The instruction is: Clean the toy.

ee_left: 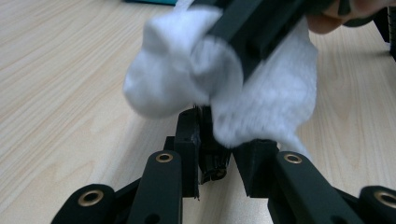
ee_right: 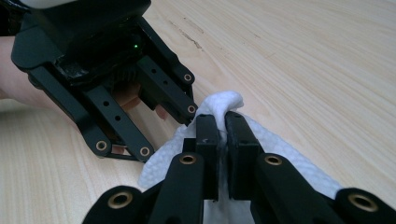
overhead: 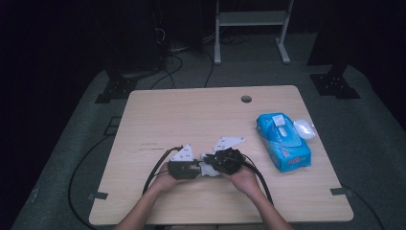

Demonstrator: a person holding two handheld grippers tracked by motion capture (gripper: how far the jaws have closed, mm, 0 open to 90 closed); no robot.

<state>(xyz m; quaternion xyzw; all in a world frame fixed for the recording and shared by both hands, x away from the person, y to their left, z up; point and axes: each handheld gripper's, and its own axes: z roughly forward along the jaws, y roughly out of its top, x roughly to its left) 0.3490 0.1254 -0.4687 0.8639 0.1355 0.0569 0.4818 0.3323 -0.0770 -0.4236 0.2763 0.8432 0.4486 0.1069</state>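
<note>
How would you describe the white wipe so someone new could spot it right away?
On the wooden table, look near the front edge where the person's two hands meet. Between the left gripper and the right gripper is a small crumpled white wipe, pinched in the right gripper's jaws. Unlike the blue pack at the table's right, it is loose, soft and plain white.

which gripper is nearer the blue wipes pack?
Right. The right gripper is on the side toward the wipes pack; the left gripper sits beyond it, farther away.
</note>
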